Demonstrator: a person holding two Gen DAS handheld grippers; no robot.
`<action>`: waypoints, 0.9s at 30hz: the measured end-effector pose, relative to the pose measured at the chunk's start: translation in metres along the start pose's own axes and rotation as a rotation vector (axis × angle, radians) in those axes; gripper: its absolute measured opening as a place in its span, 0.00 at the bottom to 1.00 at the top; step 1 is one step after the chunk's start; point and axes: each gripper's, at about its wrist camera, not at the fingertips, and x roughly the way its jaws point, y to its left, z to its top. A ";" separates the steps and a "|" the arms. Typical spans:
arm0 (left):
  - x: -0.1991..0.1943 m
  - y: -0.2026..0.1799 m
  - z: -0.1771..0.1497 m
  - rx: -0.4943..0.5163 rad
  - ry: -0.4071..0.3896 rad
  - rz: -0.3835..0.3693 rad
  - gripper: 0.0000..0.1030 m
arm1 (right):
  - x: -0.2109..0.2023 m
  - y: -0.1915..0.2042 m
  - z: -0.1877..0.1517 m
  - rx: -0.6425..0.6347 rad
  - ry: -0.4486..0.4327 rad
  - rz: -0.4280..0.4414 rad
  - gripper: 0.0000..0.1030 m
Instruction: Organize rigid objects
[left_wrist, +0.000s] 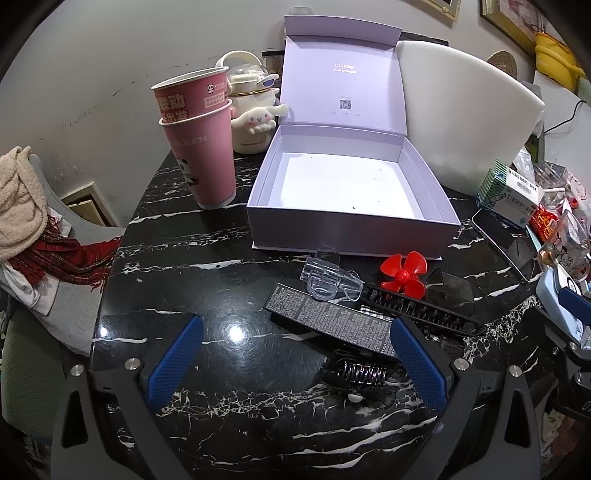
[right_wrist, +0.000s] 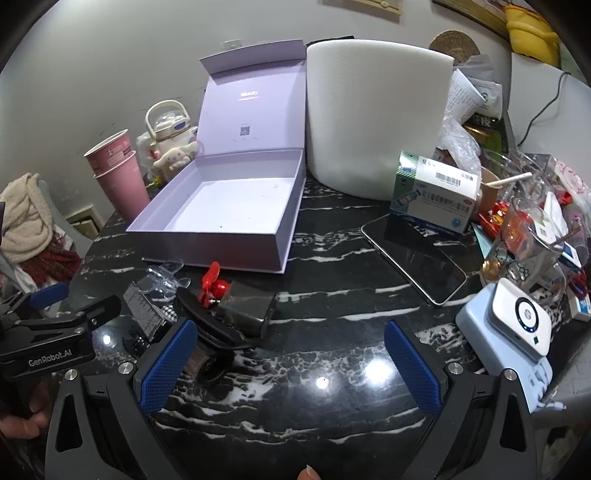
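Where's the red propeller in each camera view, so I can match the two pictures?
Left wrist view: the red propeller lies right of centre, in front of the open lilac box.
Right wrist view: the red propeller sits left of centre, seen nearly edge-on, again just in front of the box.
Shared landmark: the open lilac box.

**Gloss and matt share a marble table**

A polished black marble-look tabletop (left_wrist: 221, 280) mirrors ceiling lights. On it, a matt lilac cardboard box (left_wrist: 351, 192); before the box, clear plastic clips (left_wrist: 328, 277), a glossy red plastic fan blade (left_wrist: 404, 275). Left of the box, smooth pink paper cups (left_wrist: 203, 147); behind it, white foam (right_wrist: 376, 114).
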 end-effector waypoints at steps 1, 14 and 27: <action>0.000 0.000 0.000 -0.001 0.002 -0.002 1.00 | 0.000 0.000 0.000 0.000 0.000 0.000 1.00; -0.005 -0.001 -0.004 0.002 -0.010 -0.015 1.00 | -0.003 -0.001 -0.001 0.003 -0.011 0.007 1.00; -0.005 0.000 -0.005 0.000 -0.007 -0.020 1.00 | -0.003 -0.001 -0.002 0.006 -0.011 0.011 1.00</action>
